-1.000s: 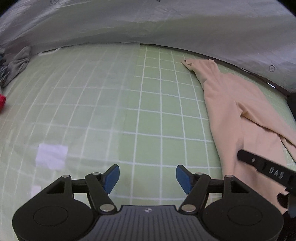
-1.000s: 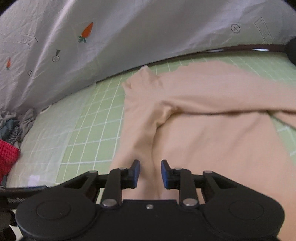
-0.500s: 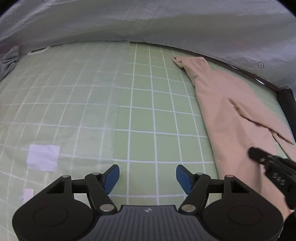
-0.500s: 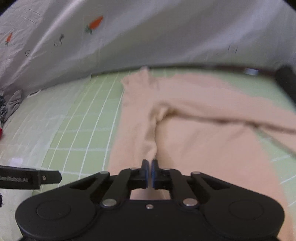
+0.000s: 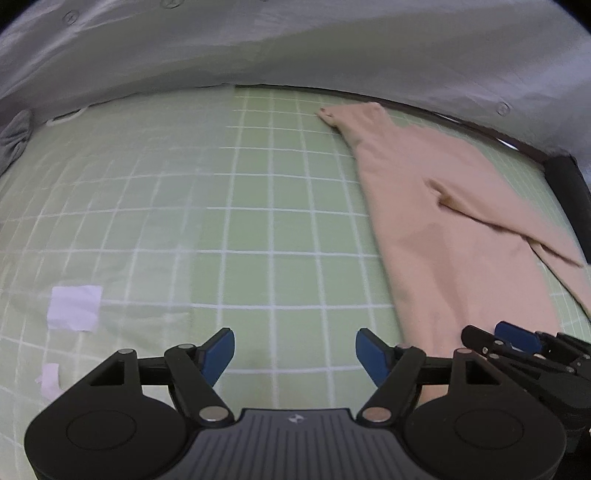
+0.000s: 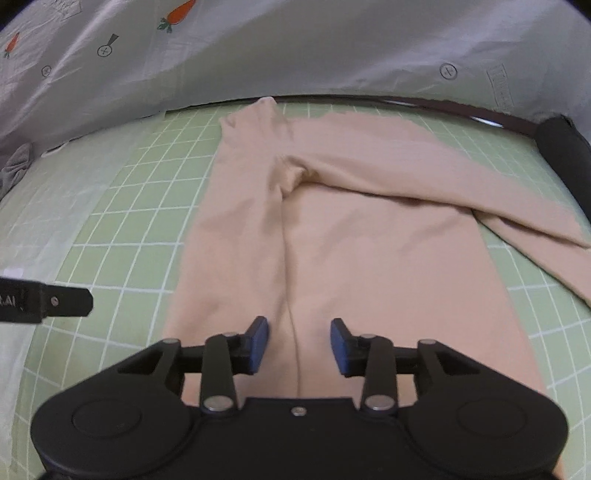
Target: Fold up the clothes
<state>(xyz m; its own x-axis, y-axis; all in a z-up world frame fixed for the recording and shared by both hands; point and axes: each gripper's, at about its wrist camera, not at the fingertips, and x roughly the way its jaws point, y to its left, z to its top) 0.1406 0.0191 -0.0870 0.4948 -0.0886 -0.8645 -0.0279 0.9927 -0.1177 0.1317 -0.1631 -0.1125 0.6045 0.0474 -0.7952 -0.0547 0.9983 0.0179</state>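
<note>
Right gripper (image 6: pixel 298 346) jaws just reopened above beige garment (image 6: pixel 369 240), left gripper (image 5: pixel 294 350) apart.

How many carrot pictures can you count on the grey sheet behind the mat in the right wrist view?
2: one carrot at the top, left of centre, and one carrot at the far left edge of the grey sheet. Others may lie outside the frame.
</note>
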